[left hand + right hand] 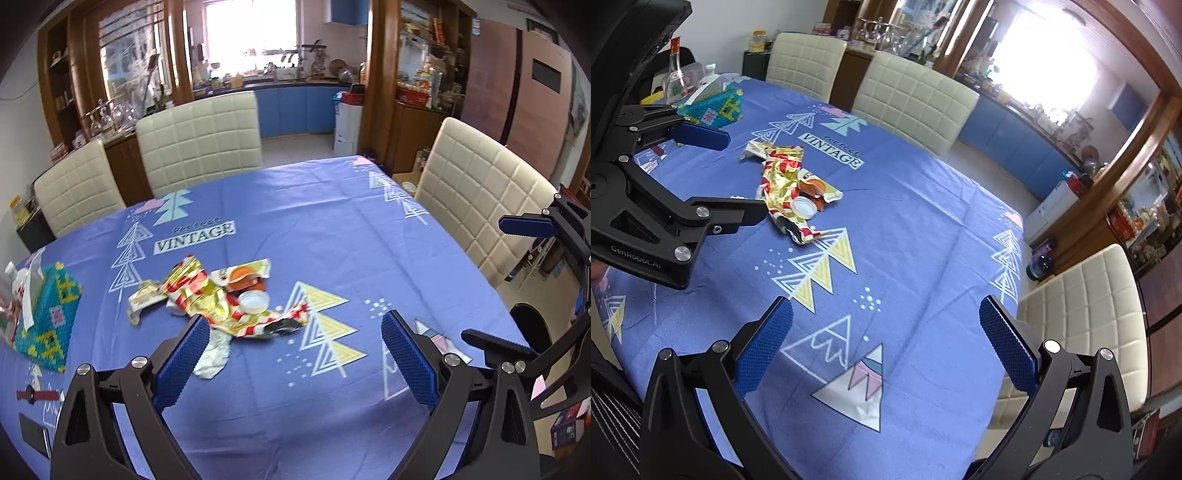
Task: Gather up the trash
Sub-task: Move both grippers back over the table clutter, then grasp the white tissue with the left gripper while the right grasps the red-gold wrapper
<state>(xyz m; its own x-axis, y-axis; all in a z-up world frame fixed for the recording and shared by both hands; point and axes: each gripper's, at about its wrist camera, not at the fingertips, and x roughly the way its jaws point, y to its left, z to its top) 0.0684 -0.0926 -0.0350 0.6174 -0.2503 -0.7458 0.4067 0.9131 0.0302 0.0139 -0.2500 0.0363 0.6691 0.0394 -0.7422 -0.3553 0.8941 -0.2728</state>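
Nothing looks collected yet. The trash sits in one loose heap near the middle of the bench: a crumpled gold and red wrapper, an orange packet, a white cap touching them, and a pale scrap at the near edge. The left tongs hover just short of the heap, spread wide and empty, one pad beside the scrap. The right tongs hang well apart from the heap, also spread and empty. No bin or bag is in view, so every piece is judged left to gather
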